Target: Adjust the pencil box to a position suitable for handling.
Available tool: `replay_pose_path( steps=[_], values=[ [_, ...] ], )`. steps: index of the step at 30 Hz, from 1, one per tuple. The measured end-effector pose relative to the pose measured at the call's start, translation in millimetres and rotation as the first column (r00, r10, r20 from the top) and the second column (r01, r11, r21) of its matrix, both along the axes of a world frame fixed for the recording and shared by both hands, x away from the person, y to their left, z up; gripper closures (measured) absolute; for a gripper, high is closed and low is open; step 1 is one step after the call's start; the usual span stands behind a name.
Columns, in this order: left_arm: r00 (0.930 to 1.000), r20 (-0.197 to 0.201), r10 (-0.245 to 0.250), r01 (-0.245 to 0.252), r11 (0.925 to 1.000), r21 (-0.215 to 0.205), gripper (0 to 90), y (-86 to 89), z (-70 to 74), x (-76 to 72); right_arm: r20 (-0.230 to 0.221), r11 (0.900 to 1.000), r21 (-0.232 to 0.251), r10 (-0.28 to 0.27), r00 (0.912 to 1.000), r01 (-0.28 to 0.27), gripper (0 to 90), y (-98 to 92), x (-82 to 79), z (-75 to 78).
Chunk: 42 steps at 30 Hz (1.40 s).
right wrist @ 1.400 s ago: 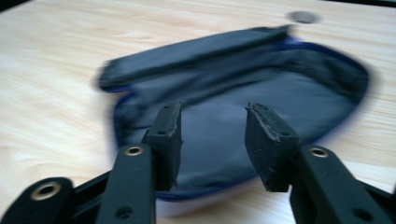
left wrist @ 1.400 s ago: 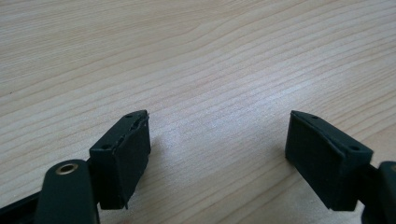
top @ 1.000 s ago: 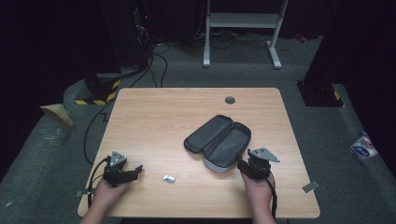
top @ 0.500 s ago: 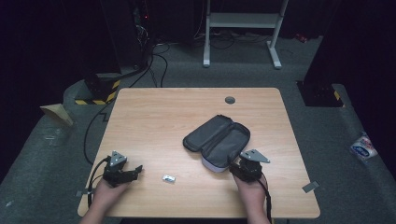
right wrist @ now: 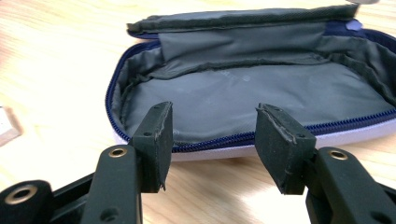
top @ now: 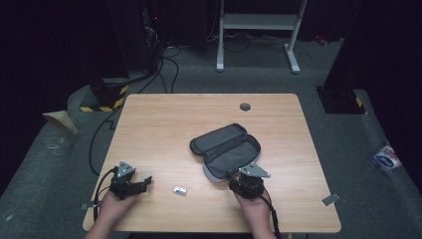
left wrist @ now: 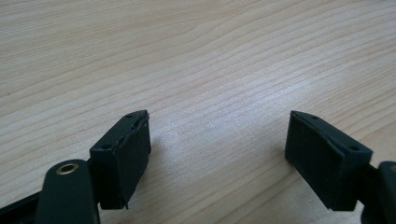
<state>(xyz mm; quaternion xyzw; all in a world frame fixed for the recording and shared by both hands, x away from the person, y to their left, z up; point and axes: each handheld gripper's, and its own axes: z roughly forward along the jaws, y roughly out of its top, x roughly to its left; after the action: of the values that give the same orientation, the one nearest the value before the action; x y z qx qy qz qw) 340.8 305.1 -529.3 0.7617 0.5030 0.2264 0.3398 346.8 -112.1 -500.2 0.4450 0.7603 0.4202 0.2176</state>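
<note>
Your case lies unzipped mid-table, its grey lining bare, nothing inside; no writing is readable. Your right gripper sits at the case's near rim, jaws parted, grasping nothing. Left of the case, your left gripper rests spread and unloaded.

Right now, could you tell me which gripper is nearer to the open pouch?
The right gripper: it sits at the near edge of the pouch, jaws apart. The left gripper rests far off to its left, beyond the small white item.
</note>
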Motion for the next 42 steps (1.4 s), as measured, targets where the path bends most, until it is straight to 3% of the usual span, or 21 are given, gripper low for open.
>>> replay_pose_path(
  steps=[9, 13, 19, 20, 28, 36, 42],
  values=[
    [1.0000, -0.003, -0.002, 0.002, 1.0000, 0.001, 22.6, 0.1, 0.2, -0.1, 0.014, 0.998, -0.008, 0.063, 0.9979, -0.063, 46.5, 17.5, -7.4, 2.5],
    [1.0000, -0.002, -0.001, 0.001, 1.0000, 0.001, 22.6, 0.1, 0.2, -0.1, 0.031, 0.998, 0.000, 0.055, 0.9980, -0.055, 46.5, 14.1, -7.0, 7.6],
    [1.0000, -0.002, -0.002, 0.002, 1.0000, 0.001, 22.6, 0.0, 0.2, -0.1, 0.060, 1.000, 0.012, -0.016, 0.9981, 0.015, 46.8, -7.9, 2.6, 16.3],
    [1.0000, 0.000, 0.000, 0.000, 1.0000, 0.001, 22.6, -0.1, 0.0, -0.1, 0.062, 0.998, 0.018, -0.053, 0.9967, 0.052, 47.4, -19.9, 9.9, 16.8],
    [1.0000, -0.001, 0.003, -0.003, 1.0000, 0.001, 22.7, -0.3, 0.1, -0.5, 0.062, 0.987, 0.001, -0.158, 0.9855, 0.158, 50.7, -50.9, 35.1, 15.8],
    [1.0000, -0.001, 0.002, -0.002, 1.0000, 0.001, 22.7, -0.2, 0.1, -0.4, 0.026, 0.982, -0.018, -0.185, 0.9823, 0.186, 57.7, -65.8, 62.2, 13.4],
    [1.0000, -0.006, -0.002, 0.002, 1.0000, 0.004, 22.6, 0.2, 0.4, -0.6, -0.004, 0.981, -0.030, -0.191, 0.9816, 0.190, 70.4, -66.6, 78.4, 8.7]
  ],
)
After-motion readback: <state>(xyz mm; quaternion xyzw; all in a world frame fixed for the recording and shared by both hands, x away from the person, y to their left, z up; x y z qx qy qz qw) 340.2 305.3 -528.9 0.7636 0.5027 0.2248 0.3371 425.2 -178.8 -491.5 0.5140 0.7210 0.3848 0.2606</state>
